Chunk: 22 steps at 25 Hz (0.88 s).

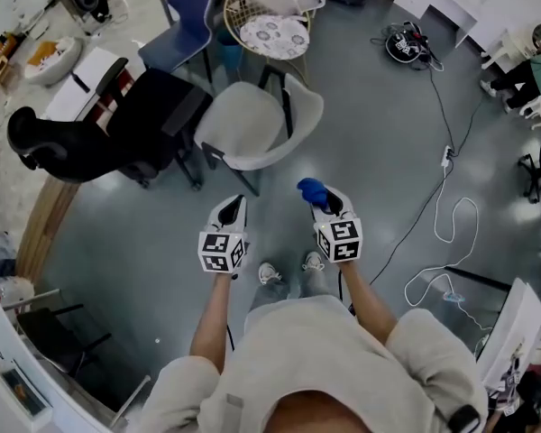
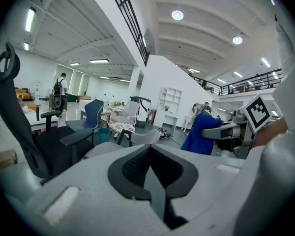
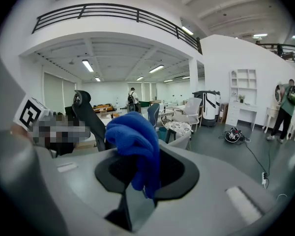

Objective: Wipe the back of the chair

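I have both grippers held low in front of me, side by side, pointing toward 12 o'clock. The grey chair [image 1: 252, 120] stands just ahead at about 11 o'clock, apart from both grippers, so no wiping has begun. Its curved back [image 1: 304, 106] rises on the 3 o'clock side of the seat, which puts it closer to my right gripper.

The right gripper [image 1: 329, 207] is clamped on a blue cloth [image 1: 311, 190]. In the right gripper view the cloth [image 3: 135, 141] bunches up above the jaws and a fold hangs down between them. I judge it is pinched by one end so that the soft wad sticks out in front and meets the chair before the jaws do.

The left gripper [image 1: 233, 210] has its jaws closed together with nothing between them. I take it as kept free, perhaps to steady the chair once I reach it.

A black office chair [image 1: 99, 138] sits at 10 o'clock. Farther off at 12 o'clock are a blue chair [image 1: 185, 25] and a round table [image 1: 272, 36] with a patterned top. A cable [image 1: 442, 215] loops over the floor at 3 o'clock, clear of my path.

I can read no brand or lettering anywhere. The only print is the black-and-white square markers on the gripper cubes.
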Each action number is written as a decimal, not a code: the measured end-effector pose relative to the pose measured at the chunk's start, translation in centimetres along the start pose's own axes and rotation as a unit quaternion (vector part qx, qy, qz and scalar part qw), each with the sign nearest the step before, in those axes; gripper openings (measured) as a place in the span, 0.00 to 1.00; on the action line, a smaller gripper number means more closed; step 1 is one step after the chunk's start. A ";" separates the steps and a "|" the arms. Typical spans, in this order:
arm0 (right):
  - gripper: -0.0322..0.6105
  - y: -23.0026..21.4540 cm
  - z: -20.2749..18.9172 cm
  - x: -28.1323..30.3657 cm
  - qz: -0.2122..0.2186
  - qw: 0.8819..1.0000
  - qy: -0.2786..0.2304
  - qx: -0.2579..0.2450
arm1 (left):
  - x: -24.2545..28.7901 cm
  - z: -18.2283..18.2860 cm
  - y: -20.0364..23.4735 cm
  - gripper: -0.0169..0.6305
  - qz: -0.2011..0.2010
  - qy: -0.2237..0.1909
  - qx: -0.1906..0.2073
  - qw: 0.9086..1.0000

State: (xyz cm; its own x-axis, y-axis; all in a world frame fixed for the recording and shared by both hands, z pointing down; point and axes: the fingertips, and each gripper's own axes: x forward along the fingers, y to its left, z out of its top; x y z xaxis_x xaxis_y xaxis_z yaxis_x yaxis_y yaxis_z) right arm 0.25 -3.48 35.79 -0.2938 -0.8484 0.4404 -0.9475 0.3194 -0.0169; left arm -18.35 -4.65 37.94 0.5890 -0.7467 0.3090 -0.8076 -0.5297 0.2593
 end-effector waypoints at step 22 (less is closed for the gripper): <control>0.21 -5.2 -5.9 4.9 0.070 0.997 -0.001 0.021 | 4.5 -5.8 -0.8 0.03 0.085 0.012 -0.033 0.996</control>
State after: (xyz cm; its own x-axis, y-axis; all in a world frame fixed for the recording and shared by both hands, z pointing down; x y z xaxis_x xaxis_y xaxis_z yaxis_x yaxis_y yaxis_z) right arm 4.49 -6.86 43.31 -0.4243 -0.7969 0.4300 -0.9013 0.4173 -0.1158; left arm -14.89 -5.25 44.47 0.4450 -0.8129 0.3758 -0.8926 -0.3684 0.2599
